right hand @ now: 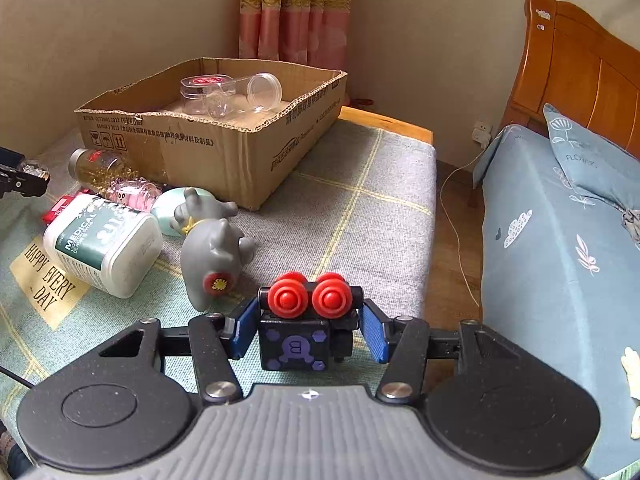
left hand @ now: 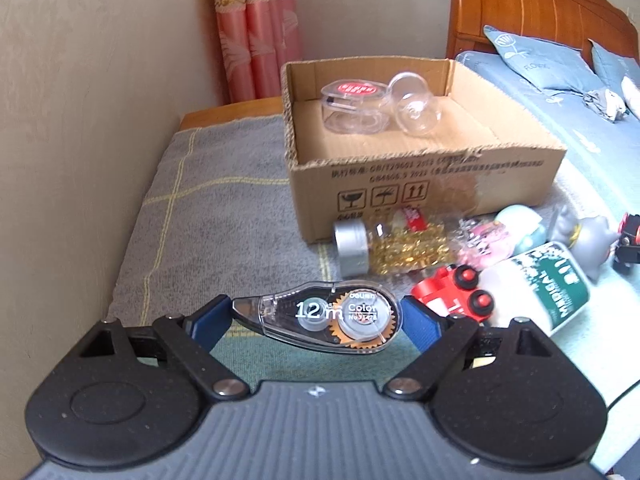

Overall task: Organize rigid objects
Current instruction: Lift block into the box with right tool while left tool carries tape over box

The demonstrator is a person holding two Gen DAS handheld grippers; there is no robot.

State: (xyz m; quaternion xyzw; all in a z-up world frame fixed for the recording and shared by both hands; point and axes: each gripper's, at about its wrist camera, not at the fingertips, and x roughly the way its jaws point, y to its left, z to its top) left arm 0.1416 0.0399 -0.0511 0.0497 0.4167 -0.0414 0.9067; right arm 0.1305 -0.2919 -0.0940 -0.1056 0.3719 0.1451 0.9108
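Holding a correction tape [left hand: 326, 317] lengthwise in my left gripper [left hand: 316, 320], I hover before the cardboard box [left hand: 428, 184]. My right gripper [right hand: 306, 330] clamps a black toy block [right hand: 298, 342] above the table [right hand: 352, 216].

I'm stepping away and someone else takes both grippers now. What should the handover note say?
Left gripper: shut on the correction tape.
Right gripper: shut on the black toy car, red wheels up.
Done: clear containers lie in the cardboard box.
Left: box both held items, then the stud jar, white bottle, grey figurine, red car and the rest on the blanket.
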